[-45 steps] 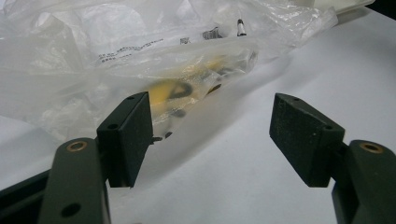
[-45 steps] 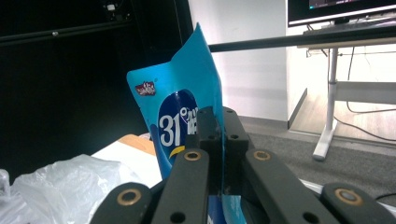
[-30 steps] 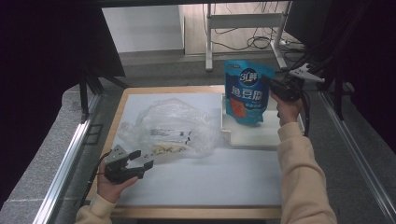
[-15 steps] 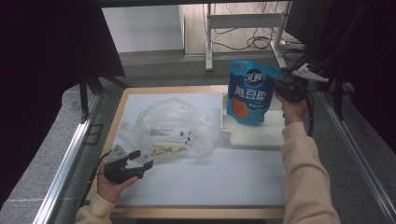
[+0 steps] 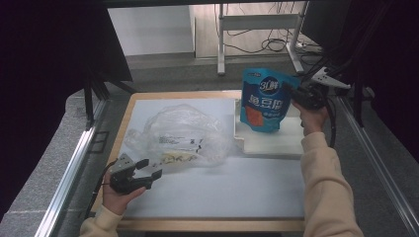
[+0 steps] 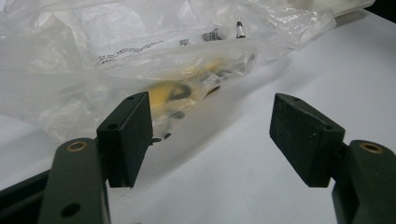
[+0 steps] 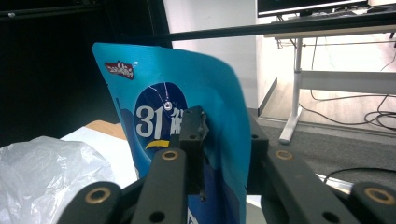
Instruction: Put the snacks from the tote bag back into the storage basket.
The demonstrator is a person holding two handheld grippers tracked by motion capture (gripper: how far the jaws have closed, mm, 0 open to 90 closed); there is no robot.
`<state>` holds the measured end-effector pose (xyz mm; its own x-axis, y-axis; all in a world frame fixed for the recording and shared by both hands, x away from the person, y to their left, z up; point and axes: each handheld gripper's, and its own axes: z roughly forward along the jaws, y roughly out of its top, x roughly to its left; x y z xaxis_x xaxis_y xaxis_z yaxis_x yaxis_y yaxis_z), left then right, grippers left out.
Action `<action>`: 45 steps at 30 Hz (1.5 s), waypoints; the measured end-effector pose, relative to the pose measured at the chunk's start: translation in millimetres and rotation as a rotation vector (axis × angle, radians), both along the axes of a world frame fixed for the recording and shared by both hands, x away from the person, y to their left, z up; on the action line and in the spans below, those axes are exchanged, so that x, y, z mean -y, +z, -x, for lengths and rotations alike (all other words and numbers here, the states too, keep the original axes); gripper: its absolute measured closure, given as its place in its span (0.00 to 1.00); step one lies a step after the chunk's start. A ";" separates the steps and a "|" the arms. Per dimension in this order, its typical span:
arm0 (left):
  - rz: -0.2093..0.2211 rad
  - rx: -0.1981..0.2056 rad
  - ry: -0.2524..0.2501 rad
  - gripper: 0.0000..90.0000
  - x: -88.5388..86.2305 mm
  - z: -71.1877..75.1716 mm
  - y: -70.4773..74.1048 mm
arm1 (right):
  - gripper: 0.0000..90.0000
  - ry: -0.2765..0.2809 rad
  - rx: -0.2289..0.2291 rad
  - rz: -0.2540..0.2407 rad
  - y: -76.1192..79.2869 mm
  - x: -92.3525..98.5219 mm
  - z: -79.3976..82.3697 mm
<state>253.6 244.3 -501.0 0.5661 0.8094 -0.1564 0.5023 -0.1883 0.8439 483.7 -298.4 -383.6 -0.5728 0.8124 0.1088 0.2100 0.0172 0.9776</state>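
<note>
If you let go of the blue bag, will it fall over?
Probably. The blue pouch stands upright on the white tray with the right tool at its thin upper edge, jaws just easing open. It looks soft and bendy, so it may sag or tip. Its wider bottom might steady it.

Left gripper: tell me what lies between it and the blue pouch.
In the high view, a crumpled clear plastic bag lies between the left gripper and the blue pouch.
</note>
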 end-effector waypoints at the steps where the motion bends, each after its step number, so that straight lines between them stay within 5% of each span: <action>1: 0.000 0.000 0.000 0.33 0.0 0.0 0.0 | 0.79 -0.008 0.005 0.003 0.4 0.0 1.0; 29: 0.015 0.001 0.010 0.33 -2.5 0.2 2.4 | 0.54 -0.081 -0.086 0.045 -23.7 14.7 41.1; 45: 0.011 0.009 0.004 0.33 -2.2 3.8 3.2 | 0.51 -0.010 -0.122 0.035 -48.3 5.6 86.1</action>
